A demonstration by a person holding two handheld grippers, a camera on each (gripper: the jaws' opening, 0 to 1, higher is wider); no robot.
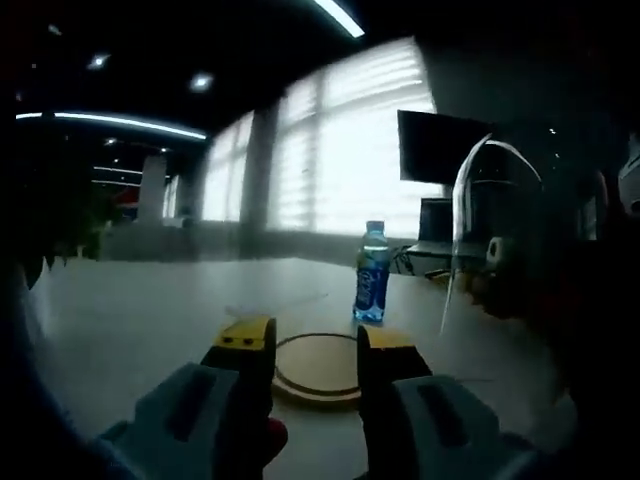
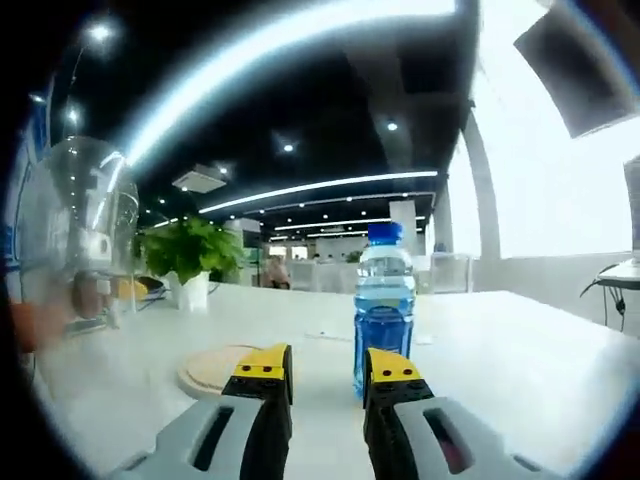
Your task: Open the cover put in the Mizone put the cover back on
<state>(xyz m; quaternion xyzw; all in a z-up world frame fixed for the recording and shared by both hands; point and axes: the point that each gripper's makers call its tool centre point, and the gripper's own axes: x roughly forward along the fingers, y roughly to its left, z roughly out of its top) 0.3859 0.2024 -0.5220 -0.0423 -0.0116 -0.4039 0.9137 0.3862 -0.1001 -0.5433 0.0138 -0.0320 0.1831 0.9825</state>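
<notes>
A Mizone bottle [image 1: 372, 275] with blue drink and a blue cap stands upright on the white table [image 1: 140, 320], just beyond a round wooden base [image 1: 315, 365]. My left gripper [image 1: 315, 335] is open and hovers over the near edge of that base, holding nothing. The clear dome cover [image 1: 490, 230] with a white knob is off the base and tipped up to the right; what holds it is hidden. In the right gripper view the bottle [image 2: 384, 300] rises just past my open right gripper [image 2: 328, 360], the base [image 2: 215, 368] lies to the left, and the cover [image 2: 80, 230] stands at far left.
A dark monitor [image 1: 440, 145] and a laptop [image 1: 435, 225] sit at the table's far side by bright windows. A potted plant [image 2: 190, 255] stands behind the wooden base. The white table [image 2: 520, 360] stretches wide to the right of the bottle.
</notes>
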